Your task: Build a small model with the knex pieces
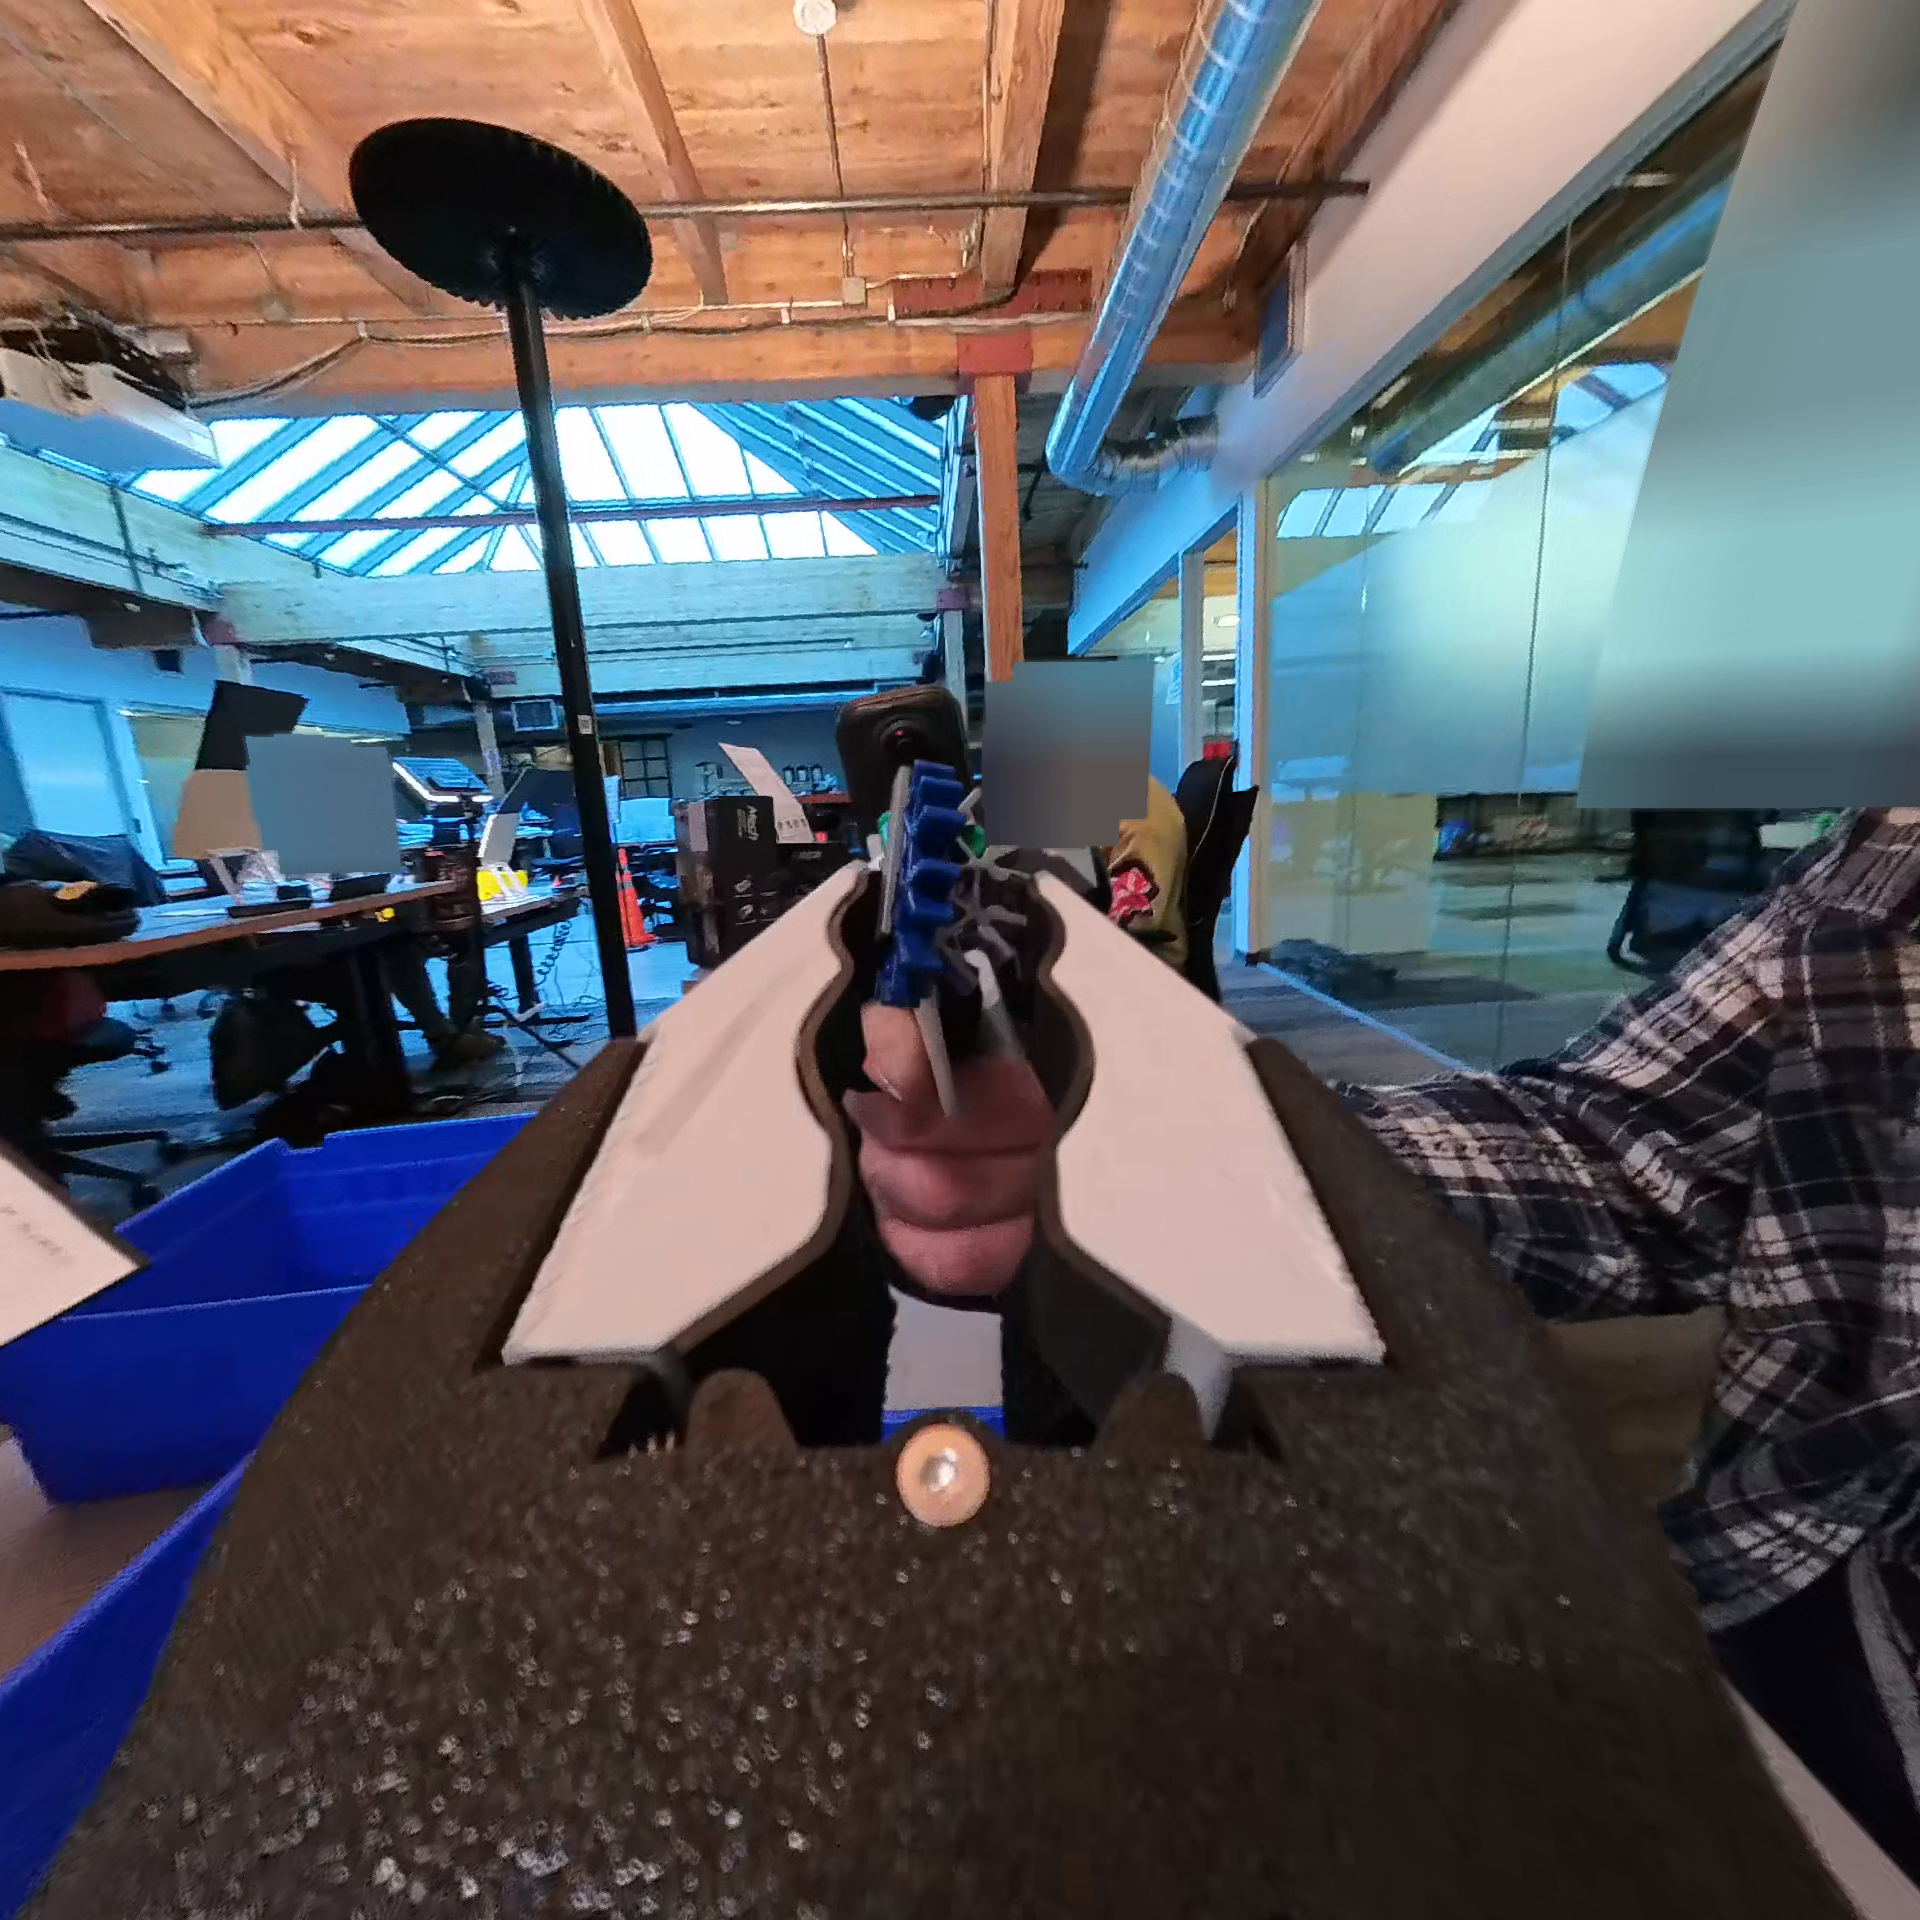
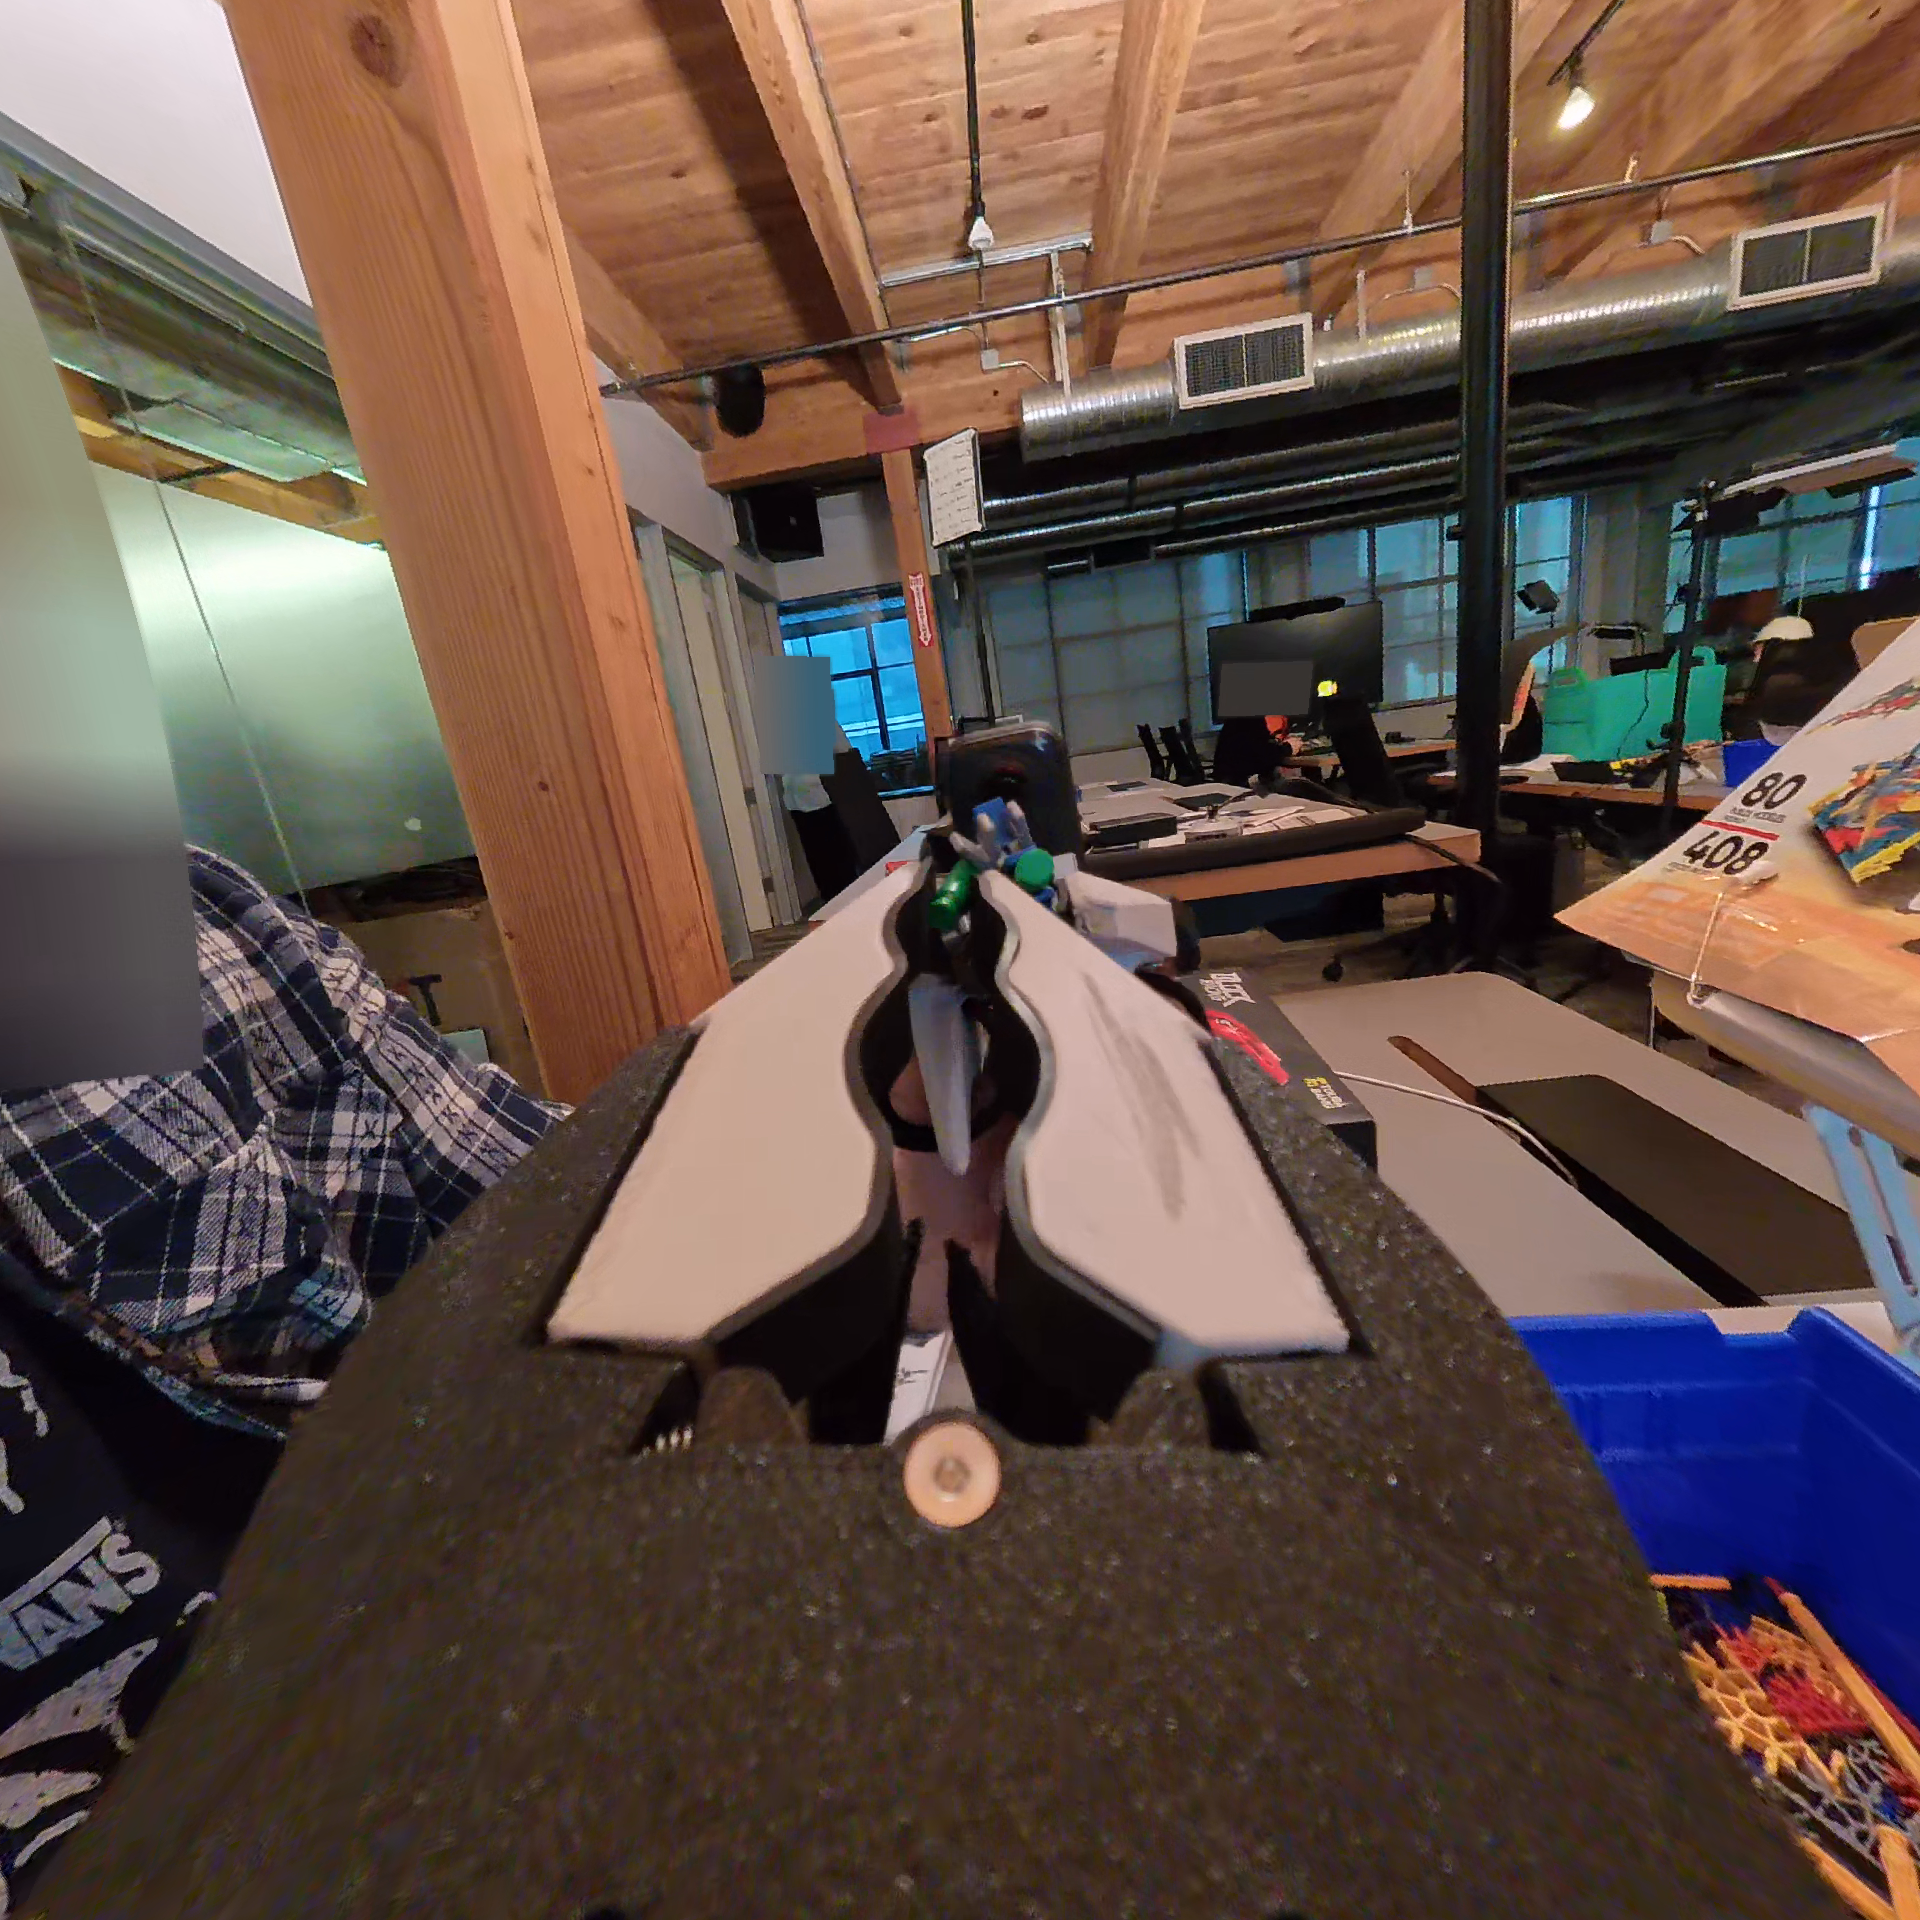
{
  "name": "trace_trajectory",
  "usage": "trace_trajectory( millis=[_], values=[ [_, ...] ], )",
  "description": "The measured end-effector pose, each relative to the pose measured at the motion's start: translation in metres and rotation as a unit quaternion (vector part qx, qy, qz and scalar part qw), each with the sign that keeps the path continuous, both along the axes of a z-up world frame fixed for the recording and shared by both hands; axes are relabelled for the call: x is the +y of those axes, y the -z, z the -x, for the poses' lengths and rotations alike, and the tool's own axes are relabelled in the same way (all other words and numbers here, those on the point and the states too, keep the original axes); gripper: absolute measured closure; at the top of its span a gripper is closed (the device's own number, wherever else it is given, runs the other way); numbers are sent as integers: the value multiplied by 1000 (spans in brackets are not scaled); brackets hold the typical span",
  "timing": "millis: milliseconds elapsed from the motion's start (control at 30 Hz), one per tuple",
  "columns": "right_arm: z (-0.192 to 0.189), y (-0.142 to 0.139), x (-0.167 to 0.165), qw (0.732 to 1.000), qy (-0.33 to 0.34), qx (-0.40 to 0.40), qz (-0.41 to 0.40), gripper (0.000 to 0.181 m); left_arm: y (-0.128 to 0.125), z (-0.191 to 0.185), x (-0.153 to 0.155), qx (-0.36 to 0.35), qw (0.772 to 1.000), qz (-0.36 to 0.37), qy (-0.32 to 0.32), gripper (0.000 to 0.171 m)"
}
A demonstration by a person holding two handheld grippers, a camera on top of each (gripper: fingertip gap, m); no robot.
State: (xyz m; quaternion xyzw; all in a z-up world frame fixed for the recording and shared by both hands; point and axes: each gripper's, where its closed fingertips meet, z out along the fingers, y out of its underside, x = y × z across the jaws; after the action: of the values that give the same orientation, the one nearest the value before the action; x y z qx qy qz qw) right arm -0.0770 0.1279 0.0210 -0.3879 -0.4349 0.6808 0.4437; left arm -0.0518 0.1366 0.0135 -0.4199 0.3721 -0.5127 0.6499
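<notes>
Both grippers are raised in the air, facing each other, on one small toy build of rods and connectors. In the left wrist view my left gripper (image 1: pixel 951 883) is shut on it: a stack of blue connectors (image 1: pixel 920 883), a grey snowflake connector (image 1: pixel 987 920) and a white rod (image 1: pixel 940 1049) sit between its pads. The right gripper's camera (image 1: pixel 899 743) and a hand (image 1: pixel 951 1184) show just behind. In the right wrist view my right gripper (image 2: pixel 956 888) is shut on the build's green connector (image 2: pixel 951 902) and grey rod (image 2: pixel 940 1070). A blue piece (image 2: pixel 995 826) and the left gripper's camera (image 2: pixel 1006 774) lie beyond.
A blue bin (image 1: pixel 208 1299) sits low left. In the right wrist view a blue bin (image 2: pixel 1714 1455) holds several coloured rods (image 2: pixel 1787 1725). A printed toy box (image 2: pixel 1787 862) leans at right. A wooden post (image 2: pixel 468 520), a black pole (image 1: pixel 561 623) and a plaid sleeve (image 1: pixel 1662 1195) are close. Left and right tips are no more than a few centimetres apart.
</notes>
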Motion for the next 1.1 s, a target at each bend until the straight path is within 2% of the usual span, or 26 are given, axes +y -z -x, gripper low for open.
trace_trajectory(
  millis=[367, 467, 567, 667, 767, 867, 967, 1000, 1100],
  values=[
    [3, 13, 22, 999, 32, -10, 24, 177, 12, 1, 20, -50, 991, 108, 65, 147],
    [1, 20, 29, 998, 45, -29, 23, 177, 21, -2, 28, -2, 994, 104, 23, 148],
    [0, 29, 37, 994, 76, -71, 12, 178, 35, -2, 40, 82, 992, 61, -66, 149],
    [0, 40, 49, 986, 119, -119, 6, 177, 49, 3, 57, 187, 964, 10, -186, 150],
    [-1, 51, 60, 972, 165, -167, -9, 178, 62, 8, 71, 269, 924, -25, -270, 150],
    [0, 68, 72, 944, 231, -230, -53, 178, 80, 17, 86, 364, 859, -67, -354, 150],
    [-1, 73, 76, 927, 259, -262, -70, 178, 84, 18, 89, 387, 842, -71, -371, 150],
    [-1, 77, 77, 914, 277, -282, -93, 178, 88, 21, 91, 403, 831, -74, -376, 150],
    [-3, 76, 76, 892, 309, -304, -129, 177, 89, 33, 97, 411, 822, -67, -389, 149]
  ],
)
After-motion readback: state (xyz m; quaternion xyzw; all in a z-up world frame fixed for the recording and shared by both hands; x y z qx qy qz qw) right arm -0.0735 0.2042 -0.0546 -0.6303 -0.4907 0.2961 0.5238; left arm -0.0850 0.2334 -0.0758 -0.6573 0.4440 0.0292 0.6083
